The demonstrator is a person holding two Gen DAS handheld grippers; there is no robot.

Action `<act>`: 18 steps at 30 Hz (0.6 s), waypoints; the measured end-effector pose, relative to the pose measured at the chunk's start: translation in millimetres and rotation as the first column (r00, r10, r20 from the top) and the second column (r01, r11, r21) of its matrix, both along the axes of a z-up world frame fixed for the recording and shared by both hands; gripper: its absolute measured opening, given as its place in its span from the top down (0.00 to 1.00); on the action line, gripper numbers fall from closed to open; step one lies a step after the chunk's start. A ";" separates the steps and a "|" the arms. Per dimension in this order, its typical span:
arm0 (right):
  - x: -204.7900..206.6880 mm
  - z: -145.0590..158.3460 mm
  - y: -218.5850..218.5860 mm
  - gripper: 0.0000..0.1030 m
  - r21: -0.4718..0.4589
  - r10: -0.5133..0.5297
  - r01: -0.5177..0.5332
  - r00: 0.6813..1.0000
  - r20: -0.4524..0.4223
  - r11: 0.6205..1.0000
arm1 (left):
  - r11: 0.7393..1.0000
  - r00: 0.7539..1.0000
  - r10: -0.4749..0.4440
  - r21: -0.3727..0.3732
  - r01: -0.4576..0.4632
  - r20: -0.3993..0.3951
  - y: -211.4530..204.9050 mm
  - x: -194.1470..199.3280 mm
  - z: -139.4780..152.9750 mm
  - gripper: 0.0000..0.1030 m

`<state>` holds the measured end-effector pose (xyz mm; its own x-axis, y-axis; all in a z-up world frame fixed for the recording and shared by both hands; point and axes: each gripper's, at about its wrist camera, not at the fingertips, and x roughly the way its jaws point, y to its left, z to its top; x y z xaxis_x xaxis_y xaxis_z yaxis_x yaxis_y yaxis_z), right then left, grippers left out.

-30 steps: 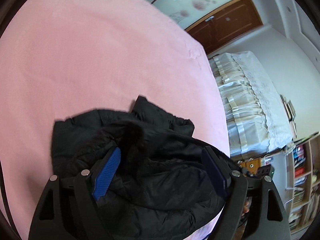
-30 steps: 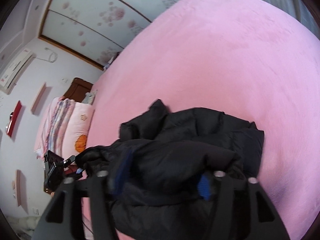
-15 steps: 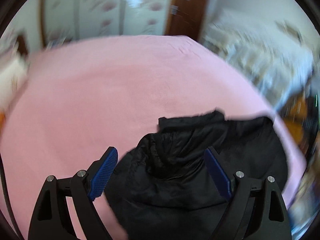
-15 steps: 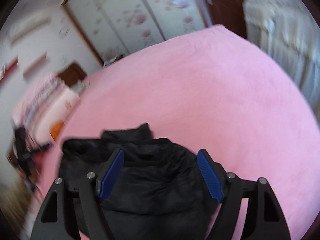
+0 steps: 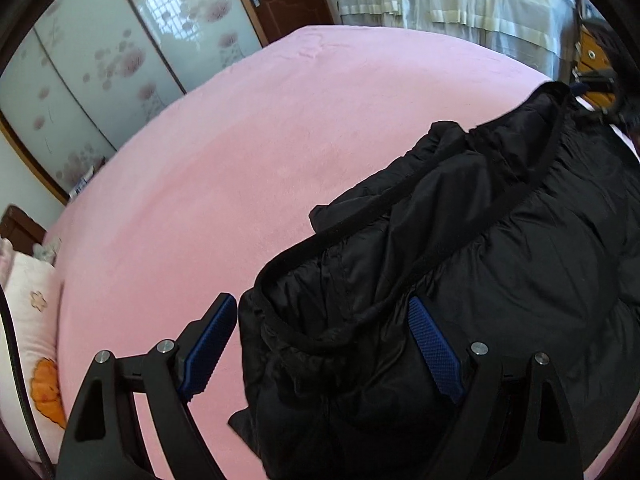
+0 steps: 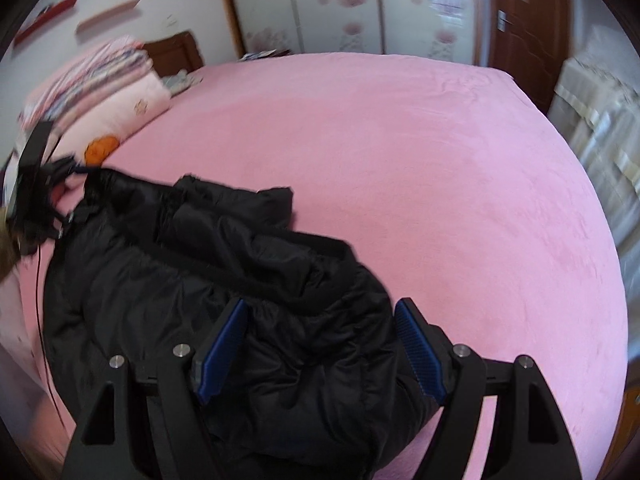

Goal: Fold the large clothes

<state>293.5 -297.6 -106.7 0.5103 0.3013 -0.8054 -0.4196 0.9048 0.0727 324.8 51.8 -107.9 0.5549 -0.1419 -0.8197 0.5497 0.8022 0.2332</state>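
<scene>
A black puffer jacket (image 5: pixel 480 264) lies bunched on a pink bed (image 5: pixel 248 152). In the left wrist view my left gripper (image 5: pixel 320 344) is open, its blue pads (image 5: pixel 434 348) wide apart over the jacket's left end, with the dark trim between them. In the right wrist view the same jacket (image 6: pixel 208 280) spreads to the left, and my right gripper (image 6: pixel 320 344) is open over its right end, jaws astride the puffy fabric. The left gripper (image 6: pixel 36 200) shows at that view's far left, by the jacket's other end. The right gripper (image 5: pixel 596 92) shows at the left view's far right.
Pillows and folded bedding (image 6: pixel 100 88) sit at the bed's head on the left. Sliding wardrobe doors (image 6: pixel 340 4) and a brown door (image 6: pixel 524 24) stand behind. A white draped piece of furniture (image 5: pixel 452 4) stands beyond the bed's right edge. Bare pink sheet (image 6: pixel 440 184) stretches beyond the jacket.
Both grippers have swung apart to opposite ends of the jacket. The jacket now lies stretched out between them rather than heaped under both. Both stay open.
</scene>
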 end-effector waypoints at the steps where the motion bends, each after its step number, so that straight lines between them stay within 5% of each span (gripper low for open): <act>1: 0.8 -4.1 4.5 0.26 -0.031 0.015 -0.015 1.000 0.000 0.999 | 1.000 1.000 0.000 -0.012 0.000 -0.014 1.9 3.7 -2.7 0.35; 3: 7.5 -14.1 8.1 0.27 -0.049 0.015 -0.016 0.999 -0.032 0.999 | 0.999 0.997 0.023 -0.042 -0.026 -0.069 5.8 14.6 -9.8 0.84; 4: 12.4 -20.6 8.4 0.41 -0.044 0.007 -0.010 0.998 -0.065 0.999 | 0.997 0.994 0.055 -0.053 -0.060 -0.092 9.1 19.8 -12.2 0.88; 5: 15.2 -24.1 8.1 0.56 -0.036 0.003 -0.006 0.997 -0.078 0.999 | 0.994 0.993 0.090 -0.054 -0.094 -0.078 12.0 22.1 -12.4 0.90; 6: 18.9 -27.9 7.5 0.87 -0.036 -0.011 0.008 0.996 -0.087 0.999 | 0.992 0.993 0.108 -0.057 -0.111 -0.044 14.3 21.7 -10.5 0.91; 11: 21.0 -18.9 3.2 0.92 0.001 -0.106 0.106 0.994 0.001 0.994 | 0.977 0.977 0.205 -0.066 -0.201 0.051 23.0 17.9 0.5 0.93; 18: 38.3 -9.4 6.7 0.93 -0.012 -0.274 0.276 0.958 0.084 0.961 | 0.903 0.903 0.426 -0.095 -0.419 0.063 37.5 42.3 1.5 0.93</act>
